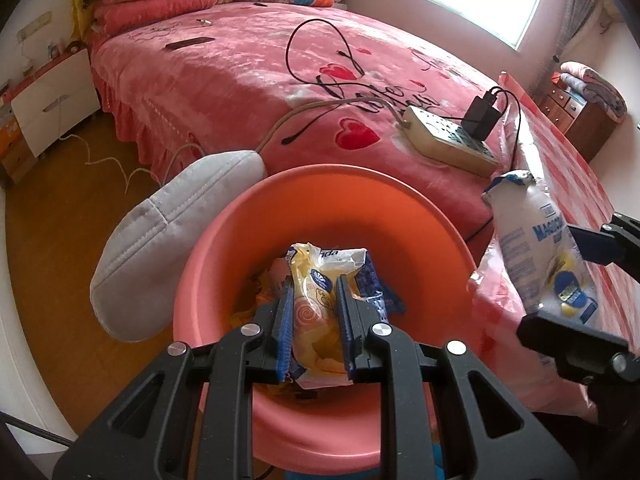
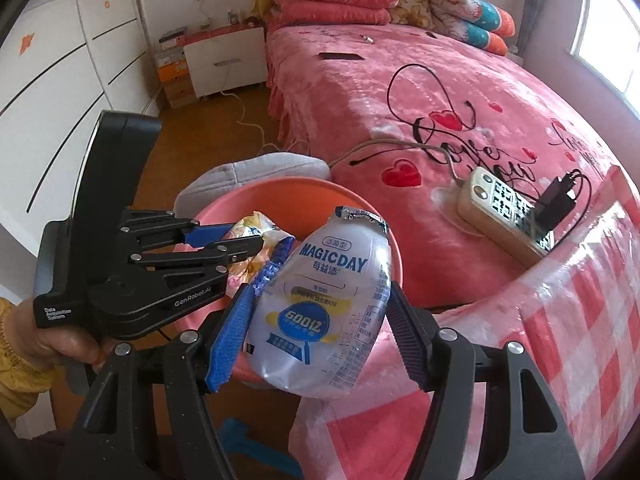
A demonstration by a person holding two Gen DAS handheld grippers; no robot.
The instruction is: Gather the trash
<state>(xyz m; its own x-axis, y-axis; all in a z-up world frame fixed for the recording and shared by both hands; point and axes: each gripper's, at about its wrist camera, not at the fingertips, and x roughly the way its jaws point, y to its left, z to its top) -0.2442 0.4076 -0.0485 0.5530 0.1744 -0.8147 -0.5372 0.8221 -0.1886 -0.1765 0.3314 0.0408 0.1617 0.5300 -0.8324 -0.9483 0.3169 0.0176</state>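
Note:
My left gripper [image 1: 313, 292] is shut on a yellow snack wrapper [image 1: 314, 320] and holds it over the orange-pink plastic basin [image 1: 344, 200], which has other wrappers lying in its bottom. My right gripper [image 2: 318, 300] is shut on a white MAGICDAY drink bottle [image 2: 324, 312] with a torn foil lid, close to the basin's [image 2: 304, 196] right rim. In the left wrist view the bottle [image 1: 536, 236] shows at the right, between the right gripper's fingers [image 1: 592, 240]. In the right wrist view the left gripper [image 2: 256, 244] with its wrapper [image 2: 256, 232] reaches over the basin from the left.
A grey cushion [image 1: 172, 240] lies left of the basin. A pink bed [image 1: 248, 64] carries a power strip [image 1: 448, 136] with a black charger and cables. A checked pink cloth [image 2: 560, 320] covers a surface at the right. White drawers [image 1: 52, 96] stand by the wooden floor.

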